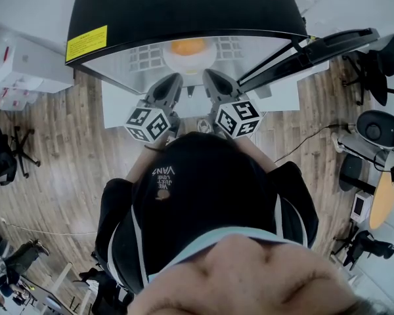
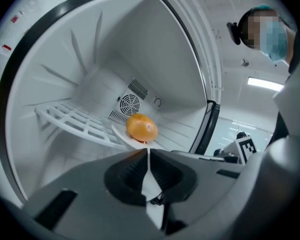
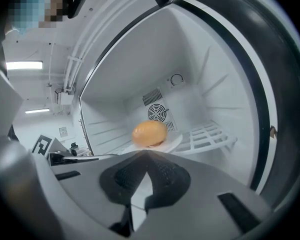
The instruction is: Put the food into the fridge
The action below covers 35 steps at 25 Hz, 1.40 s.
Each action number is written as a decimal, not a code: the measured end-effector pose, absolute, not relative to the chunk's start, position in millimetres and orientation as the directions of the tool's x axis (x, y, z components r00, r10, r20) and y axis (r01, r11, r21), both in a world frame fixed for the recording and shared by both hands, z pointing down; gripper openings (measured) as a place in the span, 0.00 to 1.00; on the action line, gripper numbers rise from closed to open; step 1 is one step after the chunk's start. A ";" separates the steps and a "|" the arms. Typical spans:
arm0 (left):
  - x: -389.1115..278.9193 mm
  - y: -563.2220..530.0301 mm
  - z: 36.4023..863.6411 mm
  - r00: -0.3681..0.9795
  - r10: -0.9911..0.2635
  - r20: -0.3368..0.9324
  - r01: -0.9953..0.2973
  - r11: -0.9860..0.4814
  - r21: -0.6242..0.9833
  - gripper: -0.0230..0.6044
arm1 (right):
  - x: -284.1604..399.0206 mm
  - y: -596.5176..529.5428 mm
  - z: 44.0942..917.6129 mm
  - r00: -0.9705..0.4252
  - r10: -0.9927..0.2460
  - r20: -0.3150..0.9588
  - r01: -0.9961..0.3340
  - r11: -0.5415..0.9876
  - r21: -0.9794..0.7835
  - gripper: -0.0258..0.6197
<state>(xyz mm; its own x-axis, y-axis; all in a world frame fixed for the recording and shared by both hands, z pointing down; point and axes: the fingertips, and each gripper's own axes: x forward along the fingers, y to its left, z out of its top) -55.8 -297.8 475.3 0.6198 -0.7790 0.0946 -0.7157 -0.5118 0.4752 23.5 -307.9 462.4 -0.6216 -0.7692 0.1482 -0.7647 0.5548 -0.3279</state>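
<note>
Left gripper (image 2: 149, 151) and right gripper (image 3: 144, 155) fingers clamped tight on plate (image 2: 121, 134) rim; thin edge grip, any tilt could roll orange food (image 2: 142, 127) off onto fridge shelf (image 2: 72, 120)

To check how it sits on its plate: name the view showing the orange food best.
The left gripper view: the orange food is sharp and whole on the white plate inside the fridge. The right gripper view shows the food whole but softer. The head view gives only a small blurred orange patch.
</note>
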 end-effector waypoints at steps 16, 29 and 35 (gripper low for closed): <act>-58.4 -315.0 475.8 0.600 -0.795 0.096 -0.723 -0.486 0.491 0.08 | 18.2 -327.7 460.4 -0.643 -0.752 0.146 -0.748 0.574 -0.334 0.06; -61.9 -330.6 474.8 0.583 -0.807 0.090 -0.722 -0.464 0.513 0.08 | 13.9 -346.2 459.8 -0.654 -0.742 0.148 -0.738 0.582 -0.341 0.06; -60.7 -331.9 474.5 0.584 -0.808 0.084 -0.716 -0.463 0.523 0.08 | 11.7 -349.7 459.0 -0.662 -0.735 0.145 -0.730 0.589 -0.347 0.06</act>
<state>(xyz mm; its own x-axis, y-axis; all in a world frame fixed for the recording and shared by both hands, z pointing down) -60.7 -331.9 474.5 0.5836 -0.8077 0.0839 -0.7159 -0.4629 0.5227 11.7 -349.7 459.0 -0.6623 -0.7351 0.1450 -0.7298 0.5890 -0.3472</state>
